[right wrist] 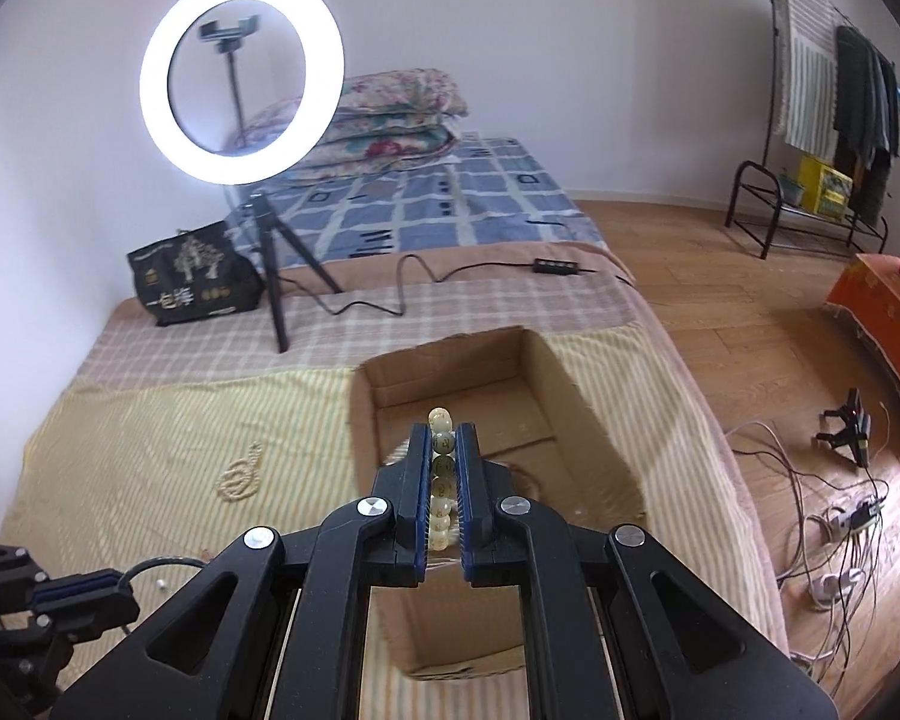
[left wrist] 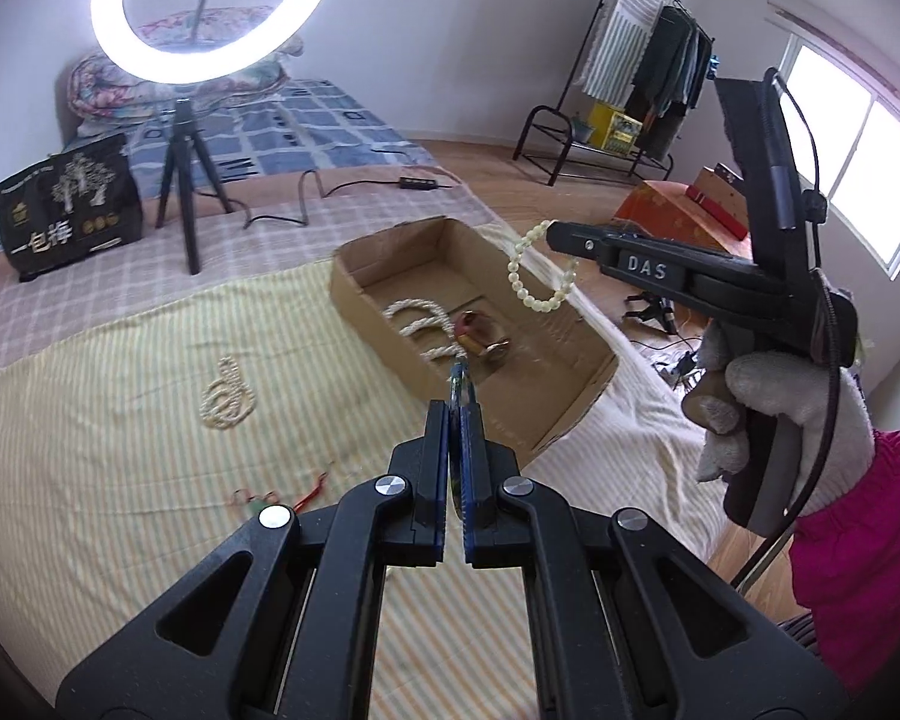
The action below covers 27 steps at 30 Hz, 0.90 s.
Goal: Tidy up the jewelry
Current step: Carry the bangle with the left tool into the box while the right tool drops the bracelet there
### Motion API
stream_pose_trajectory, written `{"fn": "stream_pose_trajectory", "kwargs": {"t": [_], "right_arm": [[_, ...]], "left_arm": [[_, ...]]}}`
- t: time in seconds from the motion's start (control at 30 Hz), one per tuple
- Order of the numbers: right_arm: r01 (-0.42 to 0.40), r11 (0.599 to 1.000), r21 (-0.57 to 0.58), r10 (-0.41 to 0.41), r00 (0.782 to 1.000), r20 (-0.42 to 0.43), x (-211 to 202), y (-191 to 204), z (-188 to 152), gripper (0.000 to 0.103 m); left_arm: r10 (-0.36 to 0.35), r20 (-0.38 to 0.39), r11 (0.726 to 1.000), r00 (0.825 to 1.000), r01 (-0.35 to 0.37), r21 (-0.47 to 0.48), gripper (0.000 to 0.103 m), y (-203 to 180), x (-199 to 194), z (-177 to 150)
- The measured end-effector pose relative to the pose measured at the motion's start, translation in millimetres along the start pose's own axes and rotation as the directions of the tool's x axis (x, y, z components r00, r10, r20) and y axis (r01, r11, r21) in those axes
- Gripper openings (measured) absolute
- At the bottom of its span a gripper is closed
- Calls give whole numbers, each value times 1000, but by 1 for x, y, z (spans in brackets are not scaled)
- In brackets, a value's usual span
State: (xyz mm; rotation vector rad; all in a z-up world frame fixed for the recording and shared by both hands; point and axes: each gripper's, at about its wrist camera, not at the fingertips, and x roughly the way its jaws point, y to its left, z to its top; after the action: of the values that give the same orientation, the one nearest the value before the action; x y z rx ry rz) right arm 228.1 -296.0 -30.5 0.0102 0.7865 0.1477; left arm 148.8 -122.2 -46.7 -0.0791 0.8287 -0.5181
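Observation:
An open cardboard box (left wrist: 570, 384) sits on the striped bedspread; it also shows in the right wrist view (right wrist: 594, 420). Inside lie a white rope necklace (left wrist: 417, 321) and a red-brown bangle (left wrist: 477, 333). My right gripper (right wrist: 443, 438) is shut on a pale bead bracelet (right wrist: 441, 474), which hangs above the box in the left wrist view (left wrist: 540, 279). My left gripper (left wrist: 457, 414) is shut on a thin green-blue piece (left wrist: 459, 384) just before the box's near wall. A white pearl necklace (left wrist: 228, 399) lies coiled on the spread.
A ring light on a tripod (right wrist: 240, 78) and a black bag (right wrist: 189, 282) stand behind the box. A small red-green trinket (left wrist: 276, 495) lies on the spread at left. Cables (right wrist: 840, 516) lie on the wooden floor at right.

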Motion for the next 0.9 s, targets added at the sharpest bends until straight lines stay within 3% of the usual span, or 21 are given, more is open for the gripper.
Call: {"fn": "stream_pose_trajectory", "kwargs": {"t": [0.33,0.9], "right_arm": [[62,996,58,-59,997,-49,18,-51,-8,6],[69,995,71,-61,992,-113,40,-60,-18,6]], "left_arm": [[-26,-12,1000,1000,26,9,1,-26,46,19],[-79,-69,997,994,77,-24,1,-37,92,17]]}}
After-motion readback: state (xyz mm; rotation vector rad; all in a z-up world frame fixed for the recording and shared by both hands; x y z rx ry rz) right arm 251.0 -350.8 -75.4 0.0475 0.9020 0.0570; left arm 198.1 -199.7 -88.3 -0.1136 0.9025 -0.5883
